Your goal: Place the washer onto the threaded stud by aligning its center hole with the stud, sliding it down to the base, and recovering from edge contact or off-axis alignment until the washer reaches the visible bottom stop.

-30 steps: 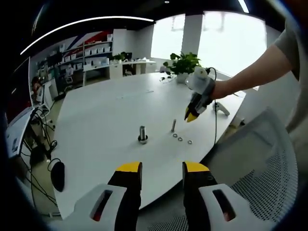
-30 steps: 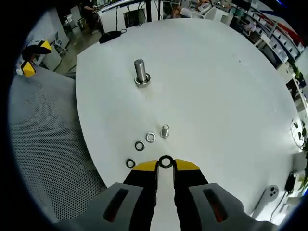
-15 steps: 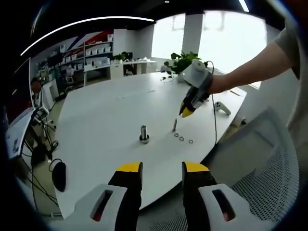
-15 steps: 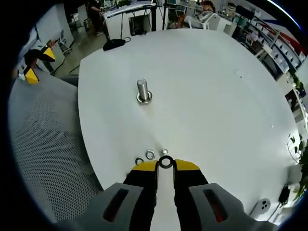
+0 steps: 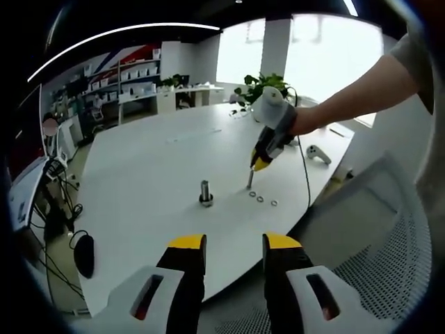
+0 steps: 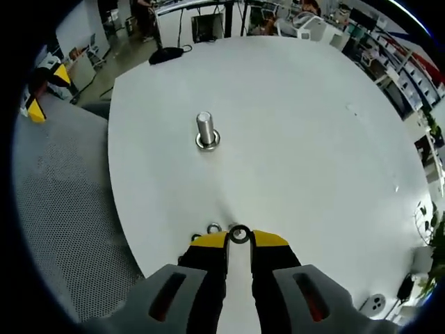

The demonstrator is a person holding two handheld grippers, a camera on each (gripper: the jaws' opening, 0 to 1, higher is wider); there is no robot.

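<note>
My right gripper (image 6: 239,241) is shut on a small dark washer (image 6: 232,232), pinched edge-on at the yellow tips. In the left gripper view, a person's hand holds that right gripper (image 5: 261,162) just above a thin threaded stud (image 5: 249,179) on the white table (image 5: 153,174). A thicker stud (image 6: 206,130) stands upright on a collar further in, also visible as the thicker stud (image 5: 206,192). Three loose washers (image 5: 261,199) lie in a row beside the thin stud. My left gripper (image 5: 234,243) is open and holds nothing, off the table's near edge.
A white mesh chair (image 5: 389,236) stands right of the table, and its seat (image 6: 62,209) lies left of the rim. A potted plant (image 5: 263,89), a white handheld device (image 5: 316,153) and a black mouse (image 5: 83,254) sit around the table edges.
The right gripper has carried the washer leftward in the left gripper view until it hangs over the thin stud, which has slid under the jaws in its own view. The left gripper stays open.
</note>
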